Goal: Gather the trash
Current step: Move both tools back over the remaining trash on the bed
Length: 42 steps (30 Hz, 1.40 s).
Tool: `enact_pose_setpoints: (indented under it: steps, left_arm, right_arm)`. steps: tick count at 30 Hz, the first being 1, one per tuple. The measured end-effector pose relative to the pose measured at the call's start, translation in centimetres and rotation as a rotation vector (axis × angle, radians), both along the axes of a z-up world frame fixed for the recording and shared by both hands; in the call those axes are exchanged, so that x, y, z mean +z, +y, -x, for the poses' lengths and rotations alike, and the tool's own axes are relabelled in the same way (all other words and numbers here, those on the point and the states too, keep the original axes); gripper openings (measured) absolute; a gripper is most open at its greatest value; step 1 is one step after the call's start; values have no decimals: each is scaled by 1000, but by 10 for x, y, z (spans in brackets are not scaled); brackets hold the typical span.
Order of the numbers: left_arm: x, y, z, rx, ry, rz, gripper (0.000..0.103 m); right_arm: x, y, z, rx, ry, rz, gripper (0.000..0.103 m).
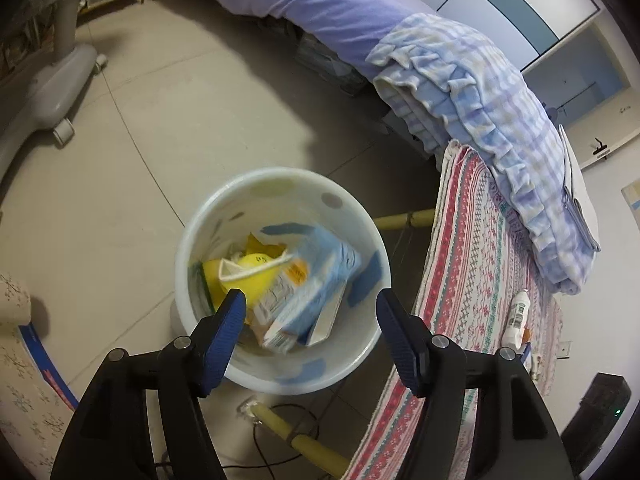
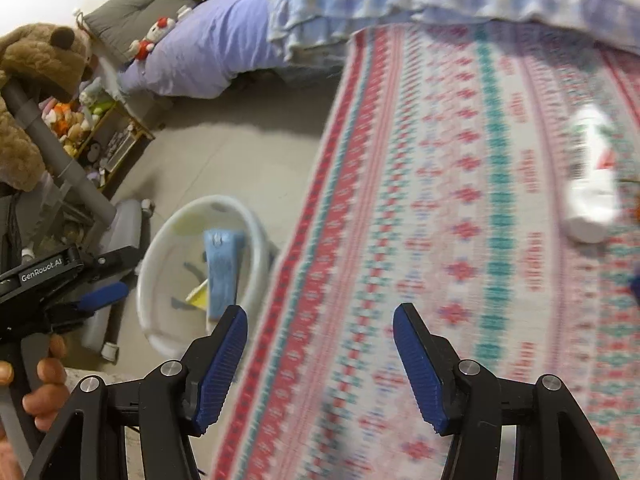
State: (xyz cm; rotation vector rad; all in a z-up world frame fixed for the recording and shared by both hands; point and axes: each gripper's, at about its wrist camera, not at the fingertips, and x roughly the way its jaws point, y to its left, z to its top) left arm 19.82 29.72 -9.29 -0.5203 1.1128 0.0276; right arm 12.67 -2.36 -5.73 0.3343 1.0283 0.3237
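Above the white bin [image 1: 280,208] on the floor, the left gripper [image 1: 310,312] hangs with its blue fingers [image 1: 228,328] spread wide and nothing between them. Inside the bin lies a pale blue carton [image 1: 308,280], smeared by motion, on top of a yellow piece [image 1: 250,276] and some other scraps that are hard to make out. So part of the job looks done: several pieces of trash are already in the bin, and the carton seems to be the newest arrival.

Beside the bin, on the bed side, a patterned red-and-teal blanket [image 2: 460,200] covers the mattress. The right gripper [image 2: 320,344] hovers over this blanket, jaws apart and empty as well. Farther from the bin, across the blanket, a white bottle [image 2: 592,176] lies on its side; it is blurred in the right wrist view, but the left wrist view shows the same bottle [image 1: 518,316] with a label and some small bits just next to it near the blanket's edge, too small to identify.

The bottle and those bits appear to be what is left to pick up. The right gripper is the nearer one to the bottle, so that pickup probably falls to it, followed by a carry back to the bin.
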Motion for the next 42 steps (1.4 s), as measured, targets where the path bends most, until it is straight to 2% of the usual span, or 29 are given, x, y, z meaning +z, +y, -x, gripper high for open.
enact_pose_setpoints:
  steps: [2,6,8,12,15,21,27,32,37,42]
  left_arm:
    - [2,2,4,8,-8,-16,70]
    - [5,5,18,40,-9,20,70]
    - [8,-1,26,39,-15,9,70]
    - [22,-32,42,-11,-40,-16,70]
    - [33,-58,57,-38,-47,-48,70]
    - [49,-107,83,-85,-39,-51,70]
    - [74,-184,99,-182,-67,-47,70]
    - [82,-260,99,-284,-48,-27,70]
    - [83,-342,85,-402,-68,-81,70]
    - [61,-400,41,-471,-68,-203,70]
  right_arm:
    - [5,-17,5,-14,-7,5,66]
    - [16,-50,15,-35,-10,13,66]
    - [24,-72,20,-53,-17,20,66]
    - [45,-116,29,-97,-42,43,66]
    - [58,-158,38,-155,-70,52,71]
    - [62,-245,49,-310,-69,-12,72]
    - [53,-304,49,-395,-11,-53,72]
    - [47,-343,48,-452,16,-50,72]
    - [44,-374,44,-494,31,-59,73]
    - [31,-393,33,-507,73,-21,72]
